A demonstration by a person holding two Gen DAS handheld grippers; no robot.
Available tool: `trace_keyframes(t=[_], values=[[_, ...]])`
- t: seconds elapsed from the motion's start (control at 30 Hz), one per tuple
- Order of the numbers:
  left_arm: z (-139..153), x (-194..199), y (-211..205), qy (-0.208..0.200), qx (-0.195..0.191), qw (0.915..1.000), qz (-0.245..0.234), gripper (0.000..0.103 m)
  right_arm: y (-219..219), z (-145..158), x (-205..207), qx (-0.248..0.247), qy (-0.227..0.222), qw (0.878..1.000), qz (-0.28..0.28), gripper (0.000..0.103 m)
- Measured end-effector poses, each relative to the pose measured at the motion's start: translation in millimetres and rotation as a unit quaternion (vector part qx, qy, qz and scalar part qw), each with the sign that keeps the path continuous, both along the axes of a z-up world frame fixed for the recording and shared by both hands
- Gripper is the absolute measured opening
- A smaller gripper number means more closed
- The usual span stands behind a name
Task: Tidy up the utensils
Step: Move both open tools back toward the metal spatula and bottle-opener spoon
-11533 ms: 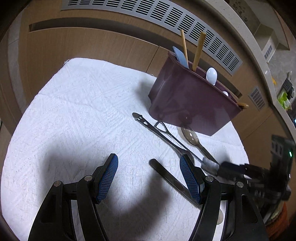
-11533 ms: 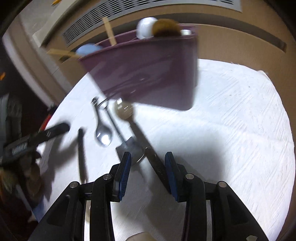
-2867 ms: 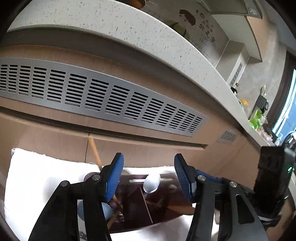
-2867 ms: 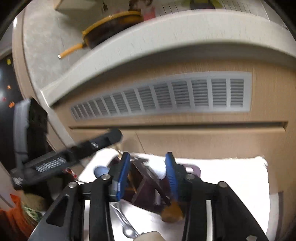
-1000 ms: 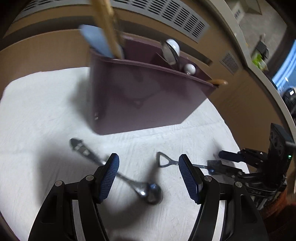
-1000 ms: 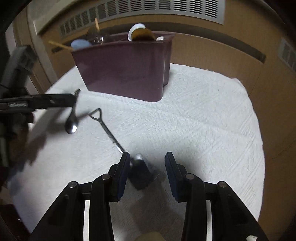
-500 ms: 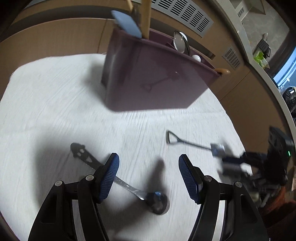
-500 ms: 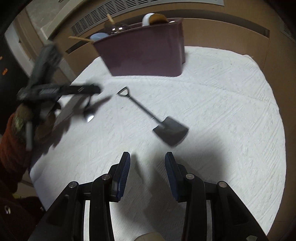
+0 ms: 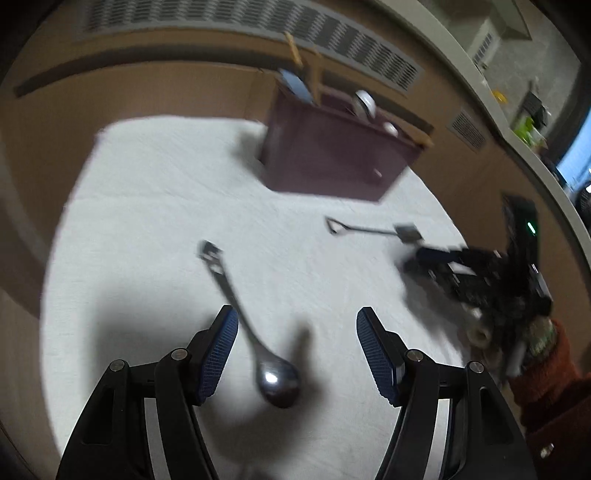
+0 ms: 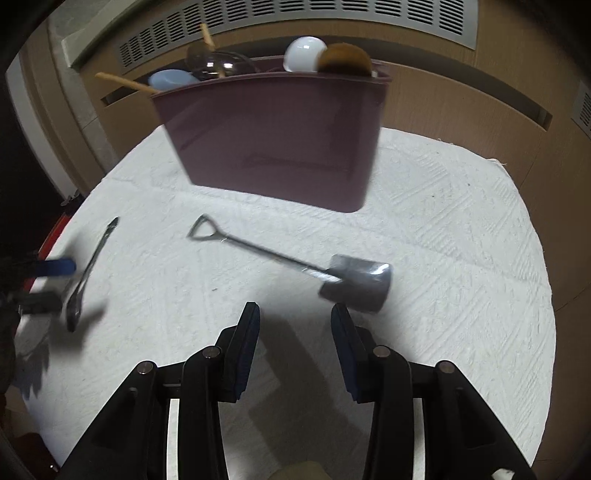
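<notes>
Underneath everything lies a white textured cloth [image 10: 461, 229] covering the table, which stands against a wooden cabinet front with a slotted grey vent [image 10: 332, 14]. Toward the table's far edge stands a dark purple utensil holder [image 10: 273, 136], upright, already holding a white spoon [image 10: 304, 53], a brown wooden spoon [image 10: 345, 59], a pale blue utensil [image 10: 171, 79], a shiny metal bowl-shaped piece [image 10: 216, 62] and wooden sticks [image 10: 122, 83].

Next, the right gripper [image 10: 295, 321] hovers over the cloth with its jaws partly apart and nothing between them; they have just been opening. The left gripper [image 9: 293, 339] hangs with its jaws wide, gripping nothing, though the lower handle of a metal spoon [image 9: 258, 339] shows between them.

On the cloth near the middle, just in front of the holder, lies a small shovel-shaped spoon [image 10: 295, 264], its blade just beyond the right gripper's fingertips and its loop handle pointing toward the holder. The metal spoon lies nearer the table's left edge, its bowl toward the near edge.
</notes>
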State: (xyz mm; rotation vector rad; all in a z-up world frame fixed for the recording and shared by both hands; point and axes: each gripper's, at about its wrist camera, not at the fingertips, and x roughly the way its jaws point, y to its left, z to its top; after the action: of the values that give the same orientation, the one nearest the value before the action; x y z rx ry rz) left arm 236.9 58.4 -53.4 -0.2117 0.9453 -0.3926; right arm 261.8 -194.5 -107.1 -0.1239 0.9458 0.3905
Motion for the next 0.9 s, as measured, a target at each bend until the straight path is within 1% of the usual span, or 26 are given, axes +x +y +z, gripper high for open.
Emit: trace_keyframes(t=[0.03, 0.1, 0.13, 0.17, 0.2, 0.27, 0.3, 0.33, 0.47, 0.5, 0.57, 0.63, 0.73, 0.77, 0.87, 0.9], values=[[3.5, -0.1, 8.2, -0.01, 0.008, 0.9997, 0.023, 0.067, 5.2, 1.9, -7.7, 0.002, -0.002, 1.0, 0.013, 0.038], [7.0, -0.3, 24.8, -0.027, 0.032, 0.9962, 0.075, 0.067, 19.8, 7.9, -27.7, 0.007, -0.004, 0.999, 0.045, 0.038], [7.5, -0.2, 29.9, -0.034, 0.043, 0.9942, 0.093, 0.067, 25.5, 8.9, -32.9, 0.006, -0.005, 0.998, 0.056, 0.038], [6.6, 0.4, 33.8, -0.032, 0.045, 0.9935, 0.1, 0.067, 34.9, 10.2, -40.2, 0.002, -0.01, 0.997, 0.072, 0.038], [4.1, -0.1, 36.2, -0.023, 0.037, 0.9943, 0.098, 0.067, 42.6, 11.0, -45.9, -0.003, -0.014, 0.996, 0.085, 0.038], [-1.9, -1.5, 37.0, 0.004, 0.006, 0.996, 0.089, 0.067, 56.8, 13.4, -55.2, -0.016, -0.024, 0.994, 0.109, 0.036], [-5.4, -1.5, 34.7, 0.014, -0.002, 0.9963, 0.085, 0.067, 59.8, 13.2, -56.8, -0.021, -0.027, 0.993, 0.113, 0.036], [-7.8, -3.0, 28.8, 0.021, -0.001, 0.9963, 0.083, 0.067, 60.2, 12.9, -57.5, -0.027, -0.028, 0.993, 0.11, 0.036], [-14.1, -7.5, 8.9, 0.026, 0.024, 0.9967, 0.074, 0.067, 47.6, 7.6, -52.5, -0.041, -0.022, 0.996, 0.075, 0.036], [-15.6, -7.5, 5.8, 0.028, 0.027, 0.9968, 0.069, 0.067, 42.7, 7.9, -50.7, -0.039, -0.019, 0.997, 0.067, 0.036], [-16.7, -7.7, 4.4, 0.032, 0.023, 0.9969, 0.068, 0.067, 39.2, 13.3, -52.8, -0.018, -0.013, 0.998, 0.064, 0.037], [-17.5, -7.6, 8.5, 0.042, 0.011, 0.9967, 0.069, 0.067, 43.3, 19.3, -58.9, -0.004, -0.016, 0.997, 0.081, 0.037], [-25.6, -12.0, 11.8, 0.082, -0.031, 0.9943, 0.06, 0.067, 55.9, 19.7, -67.4, -0.024, -0.027, 0.994, 0.099, 0.037], [-26.8, -14.2, 10.7, 0.09, -0.041, 0.9935, 0.055, 0.067, 56.3, 19.6, -68.4, -0.03, -0.03, 0.994, 0.098, 0.037], [-25.1, -16.4, -3.5, 0.091, -0.051, 0.9938, 0.039, 0.067, 45.4, 20.5, -69.0, -0.031, -0.033, 0.996, 0.081, 0.037], [-25.5, -13.6, -11.2, 0.094, -0.062, 0.9931, 0.031, 0.067, 40.3, 19.9, -68.3, -0.03, -0.032, 0.996, 0.073, 0.037]])
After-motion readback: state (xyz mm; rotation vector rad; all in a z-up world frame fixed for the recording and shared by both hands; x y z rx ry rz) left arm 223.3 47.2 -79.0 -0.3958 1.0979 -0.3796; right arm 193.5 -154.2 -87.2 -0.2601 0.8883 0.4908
